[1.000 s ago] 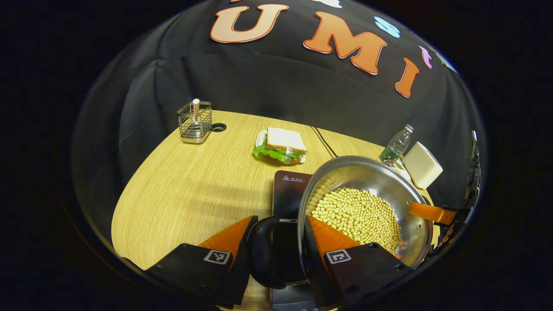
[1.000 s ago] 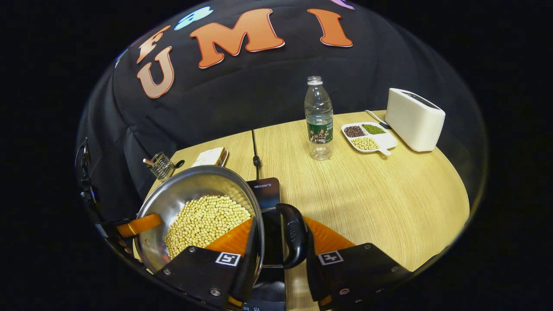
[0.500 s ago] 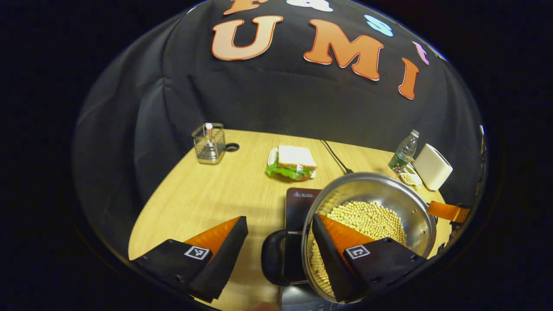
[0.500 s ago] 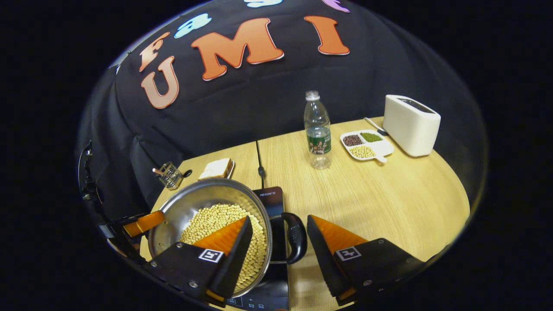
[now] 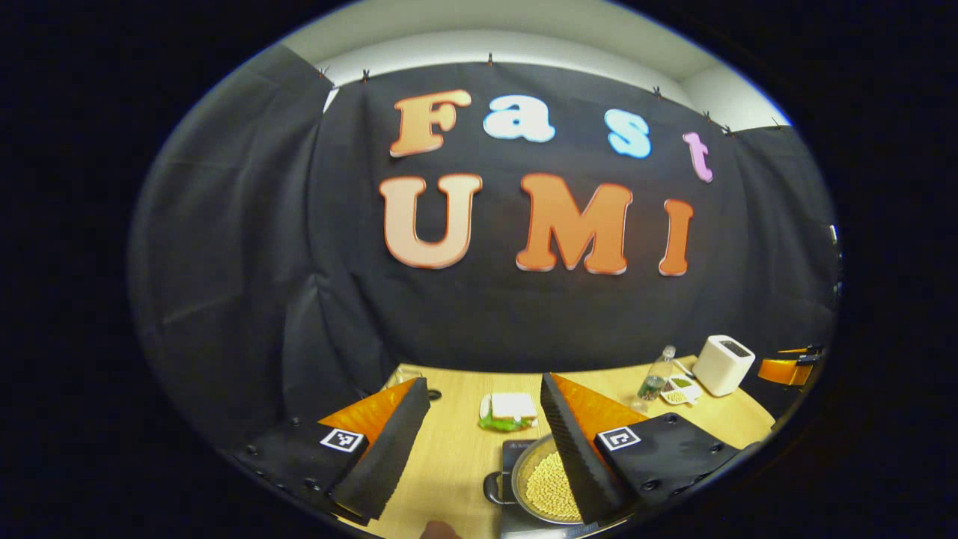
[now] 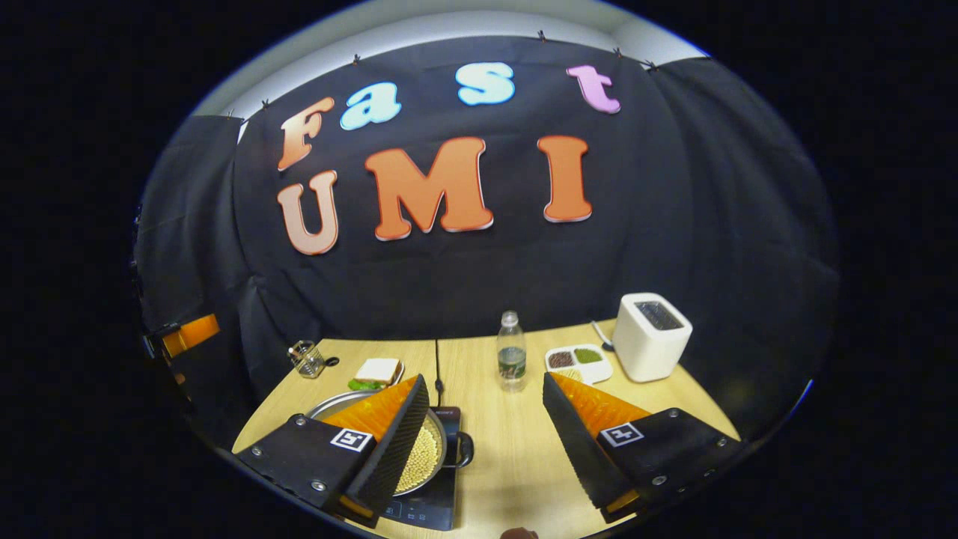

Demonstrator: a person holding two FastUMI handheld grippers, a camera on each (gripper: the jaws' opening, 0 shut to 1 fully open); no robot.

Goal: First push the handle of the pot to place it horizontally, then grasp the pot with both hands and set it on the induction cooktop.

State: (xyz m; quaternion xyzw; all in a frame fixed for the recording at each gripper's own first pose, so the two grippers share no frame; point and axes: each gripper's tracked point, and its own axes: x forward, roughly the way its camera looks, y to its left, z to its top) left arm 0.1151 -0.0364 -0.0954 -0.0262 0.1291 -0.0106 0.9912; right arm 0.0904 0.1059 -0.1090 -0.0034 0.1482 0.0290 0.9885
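The steel pot (image 6: 323, 406), full of yellow soybeans (image 6: 423, 458), sits on the black induction cooktop (image 6: 440, 500) with its black side handle (image 6: 466, 449) pointing right. My right gripper (image 6: 485, 378) hangs open high above it, its left finger covering part of the pot. In the left gripper view the pot (image 5: 518, 473) lies far below with its other handle (image 5: 492, 486) to the left. My left gripper (image 5: 483, 382) is open too and holds nothing. Each gripper shows at the edge of the other's view: the right gripper (image 5: 782, 370) and the left gripper (image 6: 183, 335).
On the wooden table (image 6: 516, 464) stand a water bottle (image 6: 512, 363), a divided dish of beans (image 6: 576, 363), a white toaster (image 6: 651, 344), a sandwich on a plate (image 6: 376, 370) and a wire holder (image 6: 305, 359). The cooktop's cable (image 6: 438, 367) runs to the back wall.
Both grippers opened off the pot's handles, then pulled up and back. The pot stays on the cooktop and looks much smaller now.
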